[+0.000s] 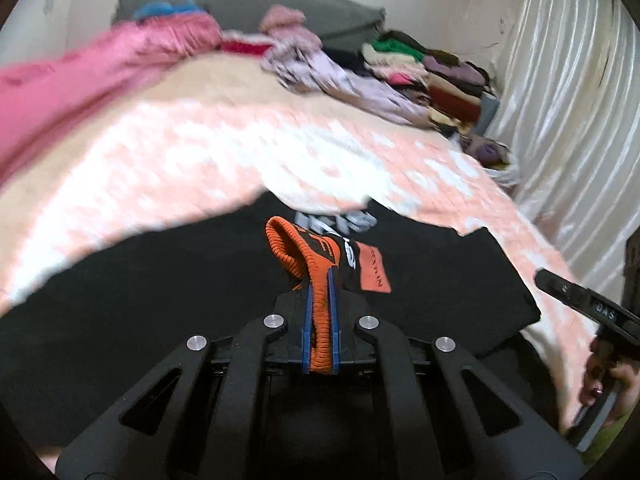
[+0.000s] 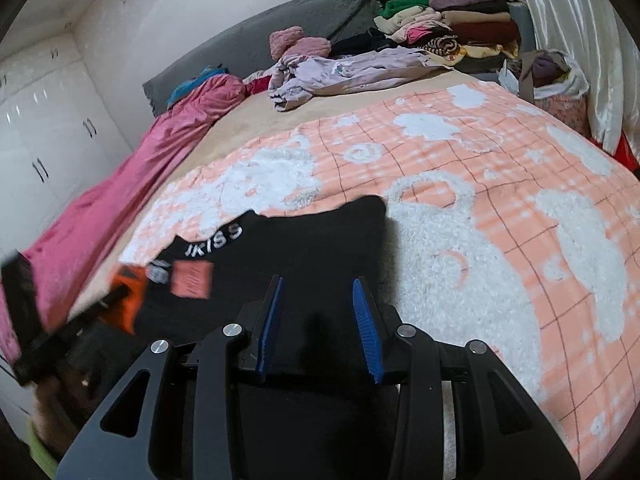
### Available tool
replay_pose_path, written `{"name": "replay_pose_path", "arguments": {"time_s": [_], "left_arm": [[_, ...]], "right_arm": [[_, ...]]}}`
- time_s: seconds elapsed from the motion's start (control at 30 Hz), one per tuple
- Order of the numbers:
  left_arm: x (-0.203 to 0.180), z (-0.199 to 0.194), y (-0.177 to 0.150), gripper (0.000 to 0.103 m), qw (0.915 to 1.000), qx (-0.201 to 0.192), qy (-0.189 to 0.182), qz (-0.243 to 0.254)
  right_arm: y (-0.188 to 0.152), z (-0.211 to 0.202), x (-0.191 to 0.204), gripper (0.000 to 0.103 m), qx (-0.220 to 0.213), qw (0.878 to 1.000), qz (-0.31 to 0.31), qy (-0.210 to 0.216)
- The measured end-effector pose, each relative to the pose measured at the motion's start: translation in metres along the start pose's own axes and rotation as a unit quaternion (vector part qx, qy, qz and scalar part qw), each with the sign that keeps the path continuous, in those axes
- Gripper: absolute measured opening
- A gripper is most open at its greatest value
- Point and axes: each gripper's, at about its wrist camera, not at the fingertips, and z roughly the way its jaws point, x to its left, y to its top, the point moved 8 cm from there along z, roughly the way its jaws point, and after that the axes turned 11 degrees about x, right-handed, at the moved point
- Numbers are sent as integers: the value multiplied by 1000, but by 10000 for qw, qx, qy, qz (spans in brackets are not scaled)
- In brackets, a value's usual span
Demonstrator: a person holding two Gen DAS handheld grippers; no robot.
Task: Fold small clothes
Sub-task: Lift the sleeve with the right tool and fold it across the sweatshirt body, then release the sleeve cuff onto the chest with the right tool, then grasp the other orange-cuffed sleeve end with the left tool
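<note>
Left wrist view: left hand-held gripper (image 1: pixel 319 300) is clamped tight on the orange ribbed band (image 1: pixel 298 258) of a black garment (image 1: pixel 420 280), band pinched between the blue pads (image 1: pixel 307 320). The garment lies flat on the peach-and-white blanket (image 1: pixel 200 152) of the bed, near the bed's front edge. An orange label (image 1: pixel 374 266) and white lettering sit just beside the gripped band. Frame is motion-blurred. The right hand-held gripper (image 1: pixel 560 284) shows at the right side, over the blanket just past the garment's right edge, held by a person's hand (image 1: pixel 604 380).

Right wrist view: right hand-held gripper (image 2: pixel 318 308) has jaws partly apart, narrow gap, nothing between the pads; black garment (image 2: pixel 320 240) lies below them. Cannot tell if the tips touch the cloth. Waistband lettering (image 2: pixel 214 240) faces the far side. Left hand-held gripper is a blurred dark shape at the left, at the orange patch (image 2: pixel 128 300). Piles of other clothes (image 2: pixel 440 28) sit at the bed's far right corner, a pink cover (image 2: pixel 120 200) along the left edge.

Risks, judged: only the left side is gripped, so lifting now would drag the garment skewed and bunch it. The right pads may pinch blanket pile along with cloth. The thick band could slip out if pulled fast.
</note>
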Motion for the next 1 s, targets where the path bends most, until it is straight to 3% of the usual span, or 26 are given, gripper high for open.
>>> {"name": "replay_pose_path", "arguments": {"time_s": [0.03, 0.2, 0.37, 0.5, 0.67, 0.73, 0.83, 1.0], "left_arm": [[8, -3, 0, 1, 9998, -38, 187, 18], [32, 18, -16, 2, 9980, 422, 456, -90], [45, 25, -21, 5, 9962, 553, 660, -138], [54, 29, -29, 11, 9944, 689, 782, -156], [64, 22, -30, 13, 9940, 719, 780, -256], [69, 17, -30, 17, 9939, 719, 771, -319], [72, 10, -30, 20, 9938, 667, 813, -350], [74, -14, -28, 40, 9938, 433, 987, -278]], "right_arm": [[-2, 4, 2, 35, 33, 9999, -61, -79], [-9, 24, 21, 35, 223, 9987, -397, -227], [-13, 42, 37, 35, 344, 9954, -757, -469], [-19, 63, 20, 34, 725, 9882, -814, -1076], [-24, 61, 19, 35, 774, 9882, -811, -1044], [-24, 54, 24, 45, 690, 9904, -793, -897], [-25, 43, 30, 48, 592, 9915, -818, -819], [-29, 25, 46, 53, 442, 9925, -927, -668]]}}
